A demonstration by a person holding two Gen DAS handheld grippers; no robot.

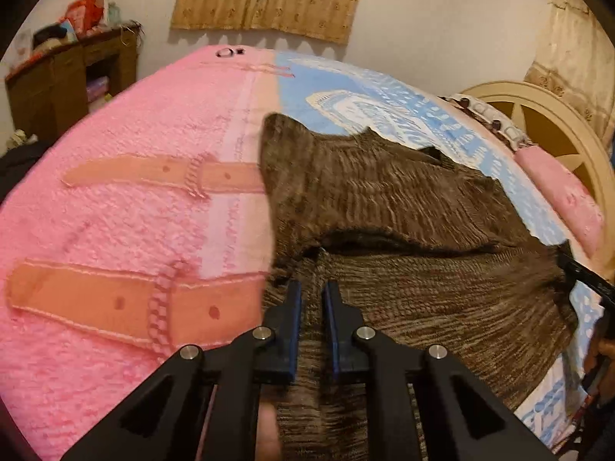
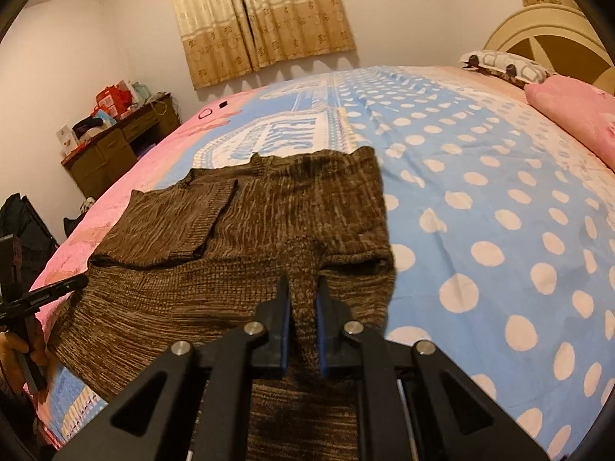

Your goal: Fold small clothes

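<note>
A brown knitted garment (image 1: 403,207) lies spread on the bed, its far part folded over itself. In the left wrist view my left gripper (image 1: 312,288) is shut on a pinched ridge of the knit near the garment's left edge. The right wrist view shows the same brown garment (image 2: 246,230) with a side flap folded in. My right gripper (image 2: 303,283) is shut on a raised fold of the knit close to the garment's right edge. The left gripper's black finger (image 2: 57,288) pokes in from the left there, and the right tool (image 1: 588,272) shows at the right edge of the left view.
The bed cover is pink with belt patterns (image 1: 115,230) on one side and blue with white dots (image 2: 499,211) on the other. Pillows (image 2: 569,111) and a cream headboard (image 2: 546,27) stand at the bed's head. A wooden desk (image 2: 119,142) with clutter sits by the curtained wall.
</note>
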